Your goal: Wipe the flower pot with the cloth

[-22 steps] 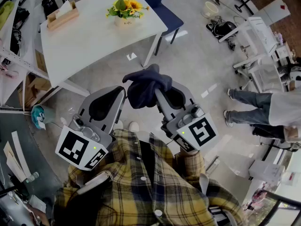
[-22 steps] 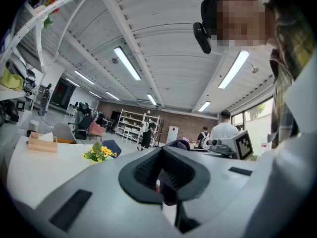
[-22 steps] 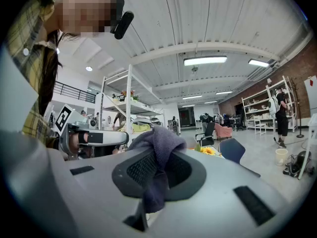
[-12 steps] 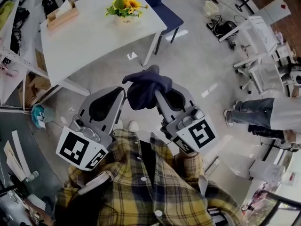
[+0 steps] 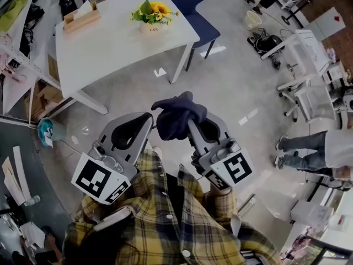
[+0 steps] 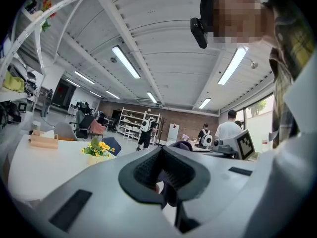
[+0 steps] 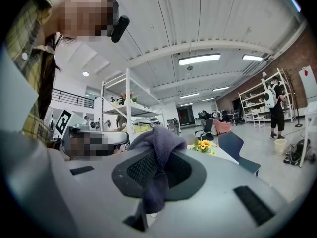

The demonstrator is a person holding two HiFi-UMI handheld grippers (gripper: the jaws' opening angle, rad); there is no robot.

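The right tongs [image 7: 156, 173] are clamped on a dark purple-blue towelling cloth [image 5: 175, 114] that bunches over their tips. The left tongs [image 6: 163, 176] are pressed together and empty, just beside the cloth. The small cream flower pot with yellow flowers [image 5: 151, 27] stands on the white counter [image 5: 105, 46], well apart.

No readable text, pot [image 5: 153, 28] lettering seemingly blurred

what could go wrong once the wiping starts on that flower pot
The cloth is only pinched in the right gripper, with most of it bunched loose above the jaws, so it might slip out or snag the flowers. The flower pot looks small and light on the table, and the left gripper is shut and empty, so a firm wipe could tip or slide it.
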